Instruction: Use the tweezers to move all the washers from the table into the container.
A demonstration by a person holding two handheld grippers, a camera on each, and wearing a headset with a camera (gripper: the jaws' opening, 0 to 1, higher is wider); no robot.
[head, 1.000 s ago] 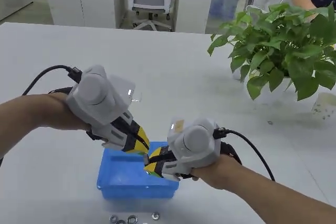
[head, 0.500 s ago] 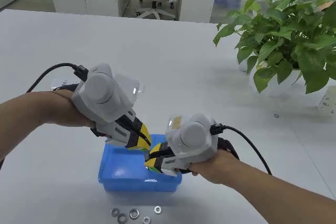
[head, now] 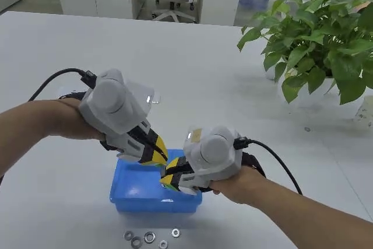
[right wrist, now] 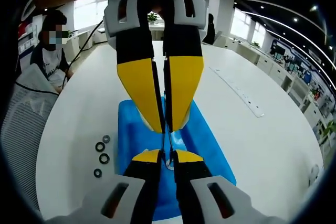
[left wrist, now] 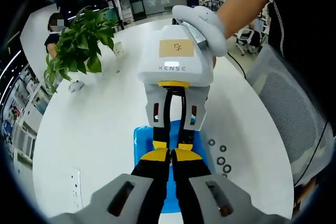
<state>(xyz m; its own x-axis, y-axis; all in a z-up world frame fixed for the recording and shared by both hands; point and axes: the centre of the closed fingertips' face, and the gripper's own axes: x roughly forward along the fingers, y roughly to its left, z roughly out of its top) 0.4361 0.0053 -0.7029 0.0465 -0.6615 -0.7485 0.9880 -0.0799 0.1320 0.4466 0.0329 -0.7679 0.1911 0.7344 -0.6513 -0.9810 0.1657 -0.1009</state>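
The tweezers [right wrist: 166, 142] are hard to make out. In the right gripper view they appear only as a thin metal strip running from between the left gripper's jaws down to the right gripper's jaws. A small curved metal shape sits at the strip's lower end, and whether it is a washer cannot be told. In the head view, the gripper bodies hide the strip.

The left gripper [head: 157, 157] has its jaws closed on the tweezers, with the yellow tips pressed together in its own view. The right gripper [head: 169, 180] faces it tip to tip. Its jaws stand a narrow gap apart, and whether they press the strip cannot be told.

Both sets of jaw tips hang over the blue container [head: 140, 205], which rests on the white table [head: 233, 97]. The contents of the container are not clear.

The washers [head: 150, 237] lie loose on the table in a small cluster just beside the container's near wall — apart from both grippers. Five can be counted in the head view.
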